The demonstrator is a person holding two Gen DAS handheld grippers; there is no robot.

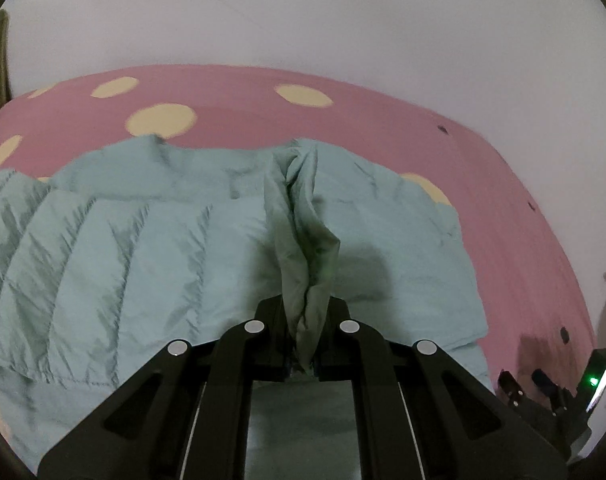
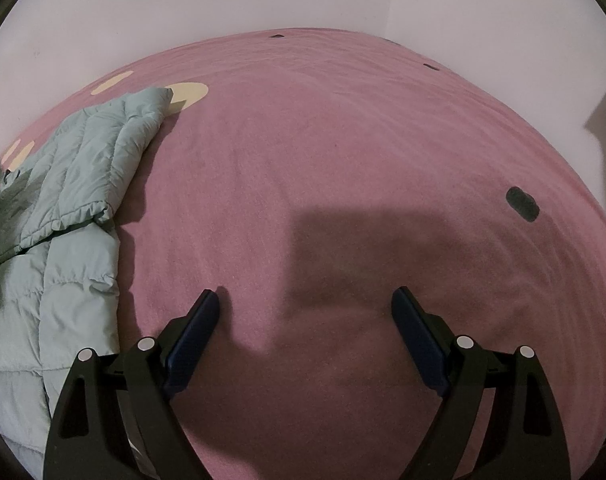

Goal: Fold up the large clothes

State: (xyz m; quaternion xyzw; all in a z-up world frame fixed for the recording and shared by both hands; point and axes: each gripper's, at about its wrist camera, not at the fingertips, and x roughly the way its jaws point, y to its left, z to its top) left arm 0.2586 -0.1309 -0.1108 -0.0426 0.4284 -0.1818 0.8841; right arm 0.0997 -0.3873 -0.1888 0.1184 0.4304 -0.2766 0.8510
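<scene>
While your left gripper (image 1: 305, 320) pinches a raised fold of the pale green quilted jacket (image 1: 143, 240), your right gripper (image 2: 305, 308) hangs with its fingers spread wide, holding nothing.
You have the jacket lying on the pink blanket (image 2: 343, 160) with cream spots (image 1: 161, 120), left of your right gripper; no label or writing is readable.

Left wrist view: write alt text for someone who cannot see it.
The left gripper is shut on a pinched ridge of a pale blue-green quilted jacket, lifting that fold above the rest of the garment. The jacket lies spread on a pink bed cover with cream spots, a plain white wall behind.
</scene>
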